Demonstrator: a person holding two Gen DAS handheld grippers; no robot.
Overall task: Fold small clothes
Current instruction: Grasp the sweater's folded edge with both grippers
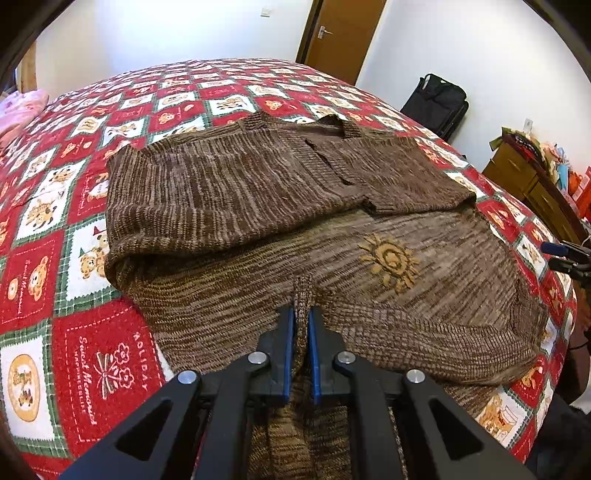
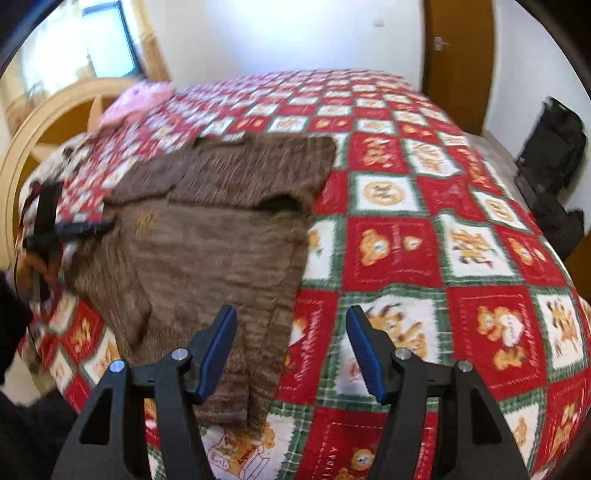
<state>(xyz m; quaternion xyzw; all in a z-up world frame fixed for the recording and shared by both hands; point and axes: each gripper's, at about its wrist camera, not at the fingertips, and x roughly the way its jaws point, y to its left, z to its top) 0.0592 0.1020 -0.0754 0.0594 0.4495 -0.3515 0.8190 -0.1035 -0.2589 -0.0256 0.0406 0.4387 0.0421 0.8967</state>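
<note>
Coarse ribbed brown knit sweater [image 1: 258,192] lies on a soft printed cloth quilt [image 1: 103,354].

A brown marled knit sweater [image 1: 258,192] bearing a golden sun motif [image 1: 389,264] lies on a quilt [image 1: 92,354] checked red and white with green plaid borders and tan teddy bears. Beyond the quilt: pink pillow [image 2: 144,98], brown door [image 1: 341,35], white walls [image 1: 184,26].
</note>
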